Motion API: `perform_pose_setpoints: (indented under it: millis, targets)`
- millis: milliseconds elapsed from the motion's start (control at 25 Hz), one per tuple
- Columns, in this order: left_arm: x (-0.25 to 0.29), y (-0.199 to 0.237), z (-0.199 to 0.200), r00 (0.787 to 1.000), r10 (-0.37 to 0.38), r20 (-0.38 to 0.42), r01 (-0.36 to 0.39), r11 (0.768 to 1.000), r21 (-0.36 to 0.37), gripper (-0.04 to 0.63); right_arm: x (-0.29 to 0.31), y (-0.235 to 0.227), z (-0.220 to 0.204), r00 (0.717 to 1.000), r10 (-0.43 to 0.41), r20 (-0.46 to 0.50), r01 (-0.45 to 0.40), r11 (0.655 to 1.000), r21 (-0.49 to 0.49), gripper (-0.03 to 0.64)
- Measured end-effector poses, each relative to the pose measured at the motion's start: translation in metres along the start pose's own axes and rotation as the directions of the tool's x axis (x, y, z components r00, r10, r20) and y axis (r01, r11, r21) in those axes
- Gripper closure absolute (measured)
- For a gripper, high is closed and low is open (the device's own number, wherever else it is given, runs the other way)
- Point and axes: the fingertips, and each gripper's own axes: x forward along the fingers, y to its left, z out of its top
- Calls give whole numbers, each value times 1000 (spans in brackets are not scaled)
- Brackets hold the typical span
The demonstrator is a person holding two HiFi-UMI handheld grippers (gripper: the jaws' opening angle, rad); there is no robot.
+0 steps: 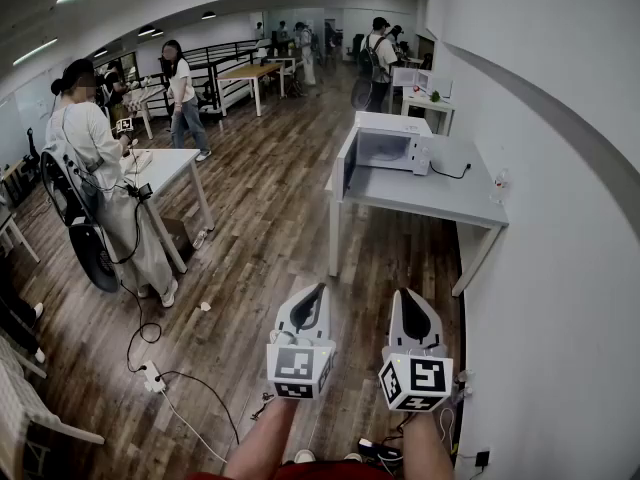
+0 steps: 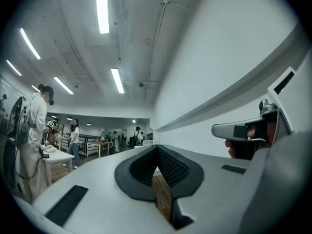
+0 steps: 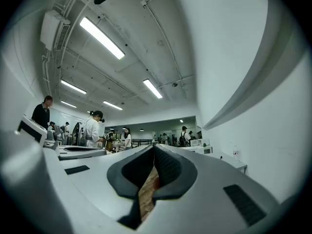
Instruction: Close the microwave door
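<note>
In the head view the microwave (image 1: 388,149) sits on a grey table (image 1: 440,196) against the right-hand wall, well ahead of the person, with wooden floor in between. Its door (image 1: 347,164) stands swung out to the left, edge-on to the camera. The left gripper (image 1: 316,293) and the right gripper (image 1: 407,298) are held side by side low in the frame, both aimed forward and far from the appliance, so the step in hand looks like the approach. Doing it well probably means walking up on the open side of the door and stepping past the power strip (image 1: 152,376) and its cables, then laying the flat of one closed gripper on the door's outer face near its free edge. A push there, away from the hinge, should swing it round until it latches without shoving the oven along the tabletop. In the left gripper view the jaws are clenched tip to tip with nothing between them, only floor showing below the pads. The right gripper (image 2: 246,130) appears at the right edge, and the microwave cannot be made out here. In the right gripper view the jaws are likewise pressed together and empty. The grey table (image 3: 233,162) shows along the wall at the right, but anything on it is too small to tell.
</note>
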Motion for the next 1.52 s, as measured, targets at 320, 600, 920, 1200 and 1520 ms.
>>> perform_pose_setpoints:
  millis: [320,600,920,1200,1520]
  targets:
    - [9,-25,-3,1000,9,5,-9,1000,8,569,-5,-24,-8,1000,10,-6,-10,1000,3,589]
    - [17,-50,-4,1000,28,6,-28,999,16,569,-12,-47,-10,1000,24,-9,-24,1000,10,589]
    - [27,-68,-9,998,57,0,-57,998,17,569,-15,-69,-15,999,38,12,-38,999,27,589]
    - [43,-56,-27,998,62,-16,-62,998,7,569,2,-71,-36,999,44,-11,-43,998,37,588]
    - [83,-11,-38,999,52,-8,-52,999,-2,569,63,-57,-51,999,39,-28,-39,999,9,588]
